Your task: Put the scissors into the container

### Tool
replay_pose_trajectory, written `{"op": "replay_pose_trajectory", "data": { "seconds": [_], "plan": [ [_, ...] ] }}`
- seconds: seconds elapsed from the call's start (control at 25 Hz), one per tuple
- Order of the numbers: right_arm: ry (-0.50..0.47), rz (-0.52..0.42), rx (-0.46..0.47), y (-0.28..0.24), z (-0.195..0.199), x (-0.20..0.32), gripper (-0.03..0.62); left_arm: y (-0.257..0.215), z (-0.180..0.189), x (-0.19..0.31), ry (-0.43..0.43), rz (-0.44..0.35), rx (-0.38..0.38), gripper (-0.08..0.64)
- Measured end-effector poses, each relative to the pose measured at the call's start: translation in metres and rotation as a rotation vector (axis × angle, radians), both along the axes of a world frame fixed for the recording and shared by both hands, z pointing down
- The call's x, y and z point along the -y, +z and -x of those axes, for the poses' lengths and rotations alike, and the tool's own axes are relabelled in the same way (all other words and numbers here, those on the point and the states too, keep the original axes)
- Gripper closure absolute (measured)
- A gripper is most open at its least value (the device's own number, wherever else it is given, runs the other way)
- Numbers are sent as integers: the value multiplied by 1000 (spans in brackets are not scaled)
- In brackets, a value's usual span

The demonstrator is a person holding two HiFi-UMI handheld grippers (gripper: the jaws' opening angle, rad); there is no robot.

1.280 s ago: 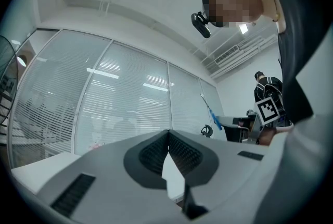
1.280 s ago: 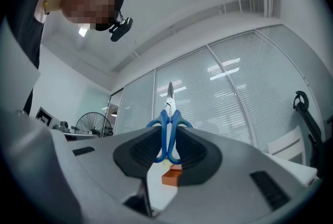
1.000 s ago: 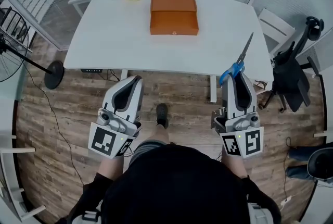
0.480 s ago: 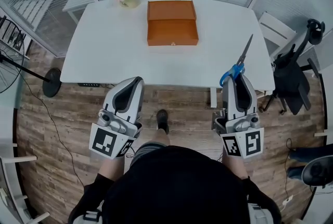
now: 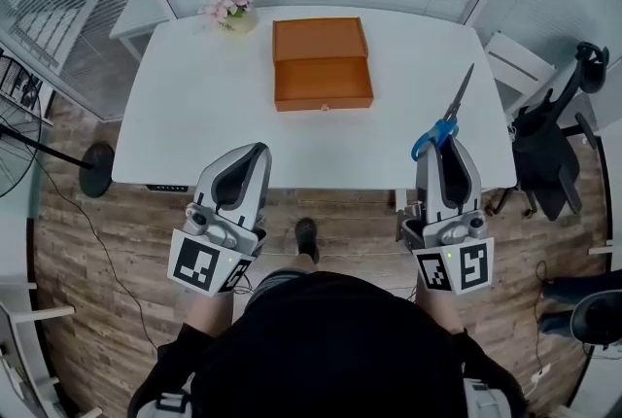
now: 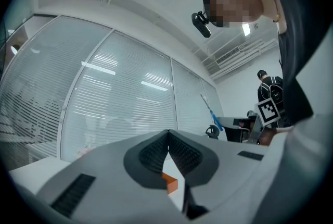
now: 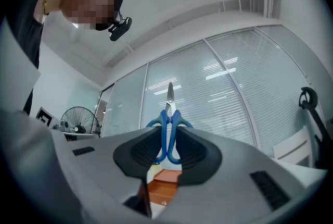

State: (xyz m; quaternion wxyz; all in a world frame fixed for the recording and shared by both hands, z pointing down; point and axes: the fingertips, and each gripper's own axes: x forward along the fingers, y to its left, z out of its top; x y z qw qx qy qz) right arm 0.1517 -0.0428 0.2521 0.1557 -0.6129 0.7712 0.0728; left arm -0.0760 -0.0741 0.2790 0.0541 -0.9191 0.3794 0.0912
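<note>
Scissors [image 5: 445, 119] clamped by blue handles in right tongs [image 5: 444, 150], blades pointing forward, slightly rightward over the table [image 5: 194, 115], right of orange container [image 5: 322, 64], left tongs [image 5: 255, 152] clenched, empty.

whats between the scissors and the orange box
Nothing but bare white table, as the head view shows. The right tool holds the scissors; the orange box sits further left.
</note>
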Motion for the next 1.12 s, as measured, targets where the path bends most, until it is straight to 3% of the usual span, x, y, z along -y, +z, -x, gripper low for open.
{"op": "replay_pose_trajectory", "data": {
  "seconds": [0.6,1.12],
  "plan": [
    [40,8,3,-4,4,88,502,-7,4,96,39,-3,2,549],
    [48,0,7,-3,15,138,502,-4,11,148,67,-4,24,549]
  ]
}}
